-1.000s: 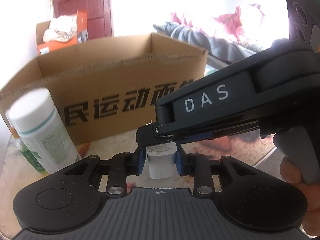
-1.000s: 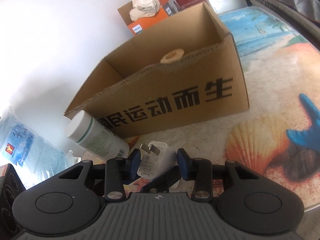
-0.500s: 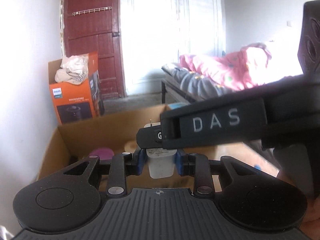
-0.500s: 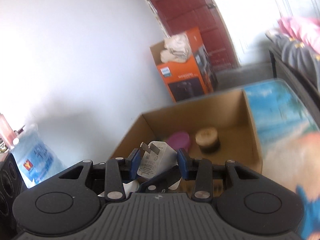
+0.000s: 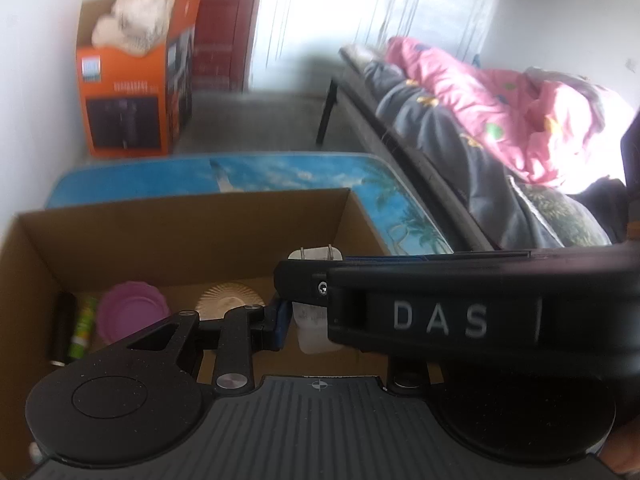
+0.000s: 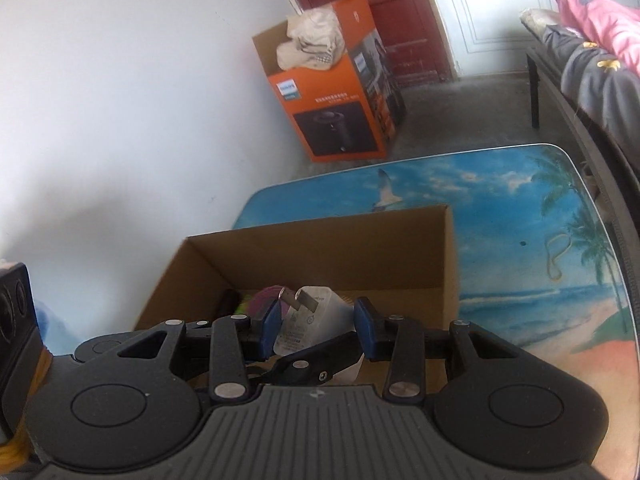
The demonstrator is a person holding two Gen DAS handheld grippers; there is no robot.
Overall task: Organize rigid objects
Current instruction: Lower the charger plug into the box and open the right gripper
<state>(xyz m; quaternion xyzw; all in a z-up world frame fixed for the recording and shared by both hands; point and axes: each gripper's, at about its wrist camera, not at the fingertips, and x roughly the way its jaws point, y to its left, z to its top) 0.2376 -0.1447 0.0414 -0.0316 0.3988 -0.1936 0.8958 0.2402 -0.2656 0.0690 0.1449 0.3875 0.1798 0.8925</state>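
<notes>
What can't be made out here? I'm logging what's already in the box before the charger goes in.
- Left wrist view: the right gripper's arm crosses the white charger and hides the cardboard box's right floor.
- Same view: the dark item and green tube beside the purple lid are blurred; labels unreadable.
- Right wrist view: the right gripper and charger hide most of the box floor.

The cardboard box (image 6: 320,256) sits on the table (image 6: 520,240), near its left edge. Inside lie a lid (image 5: 132,314) and a round jar (image 5: 230,302), side by side. An orange carton (image 6: 332,92) stands on the floor behind the table, against the wall.
</notes>
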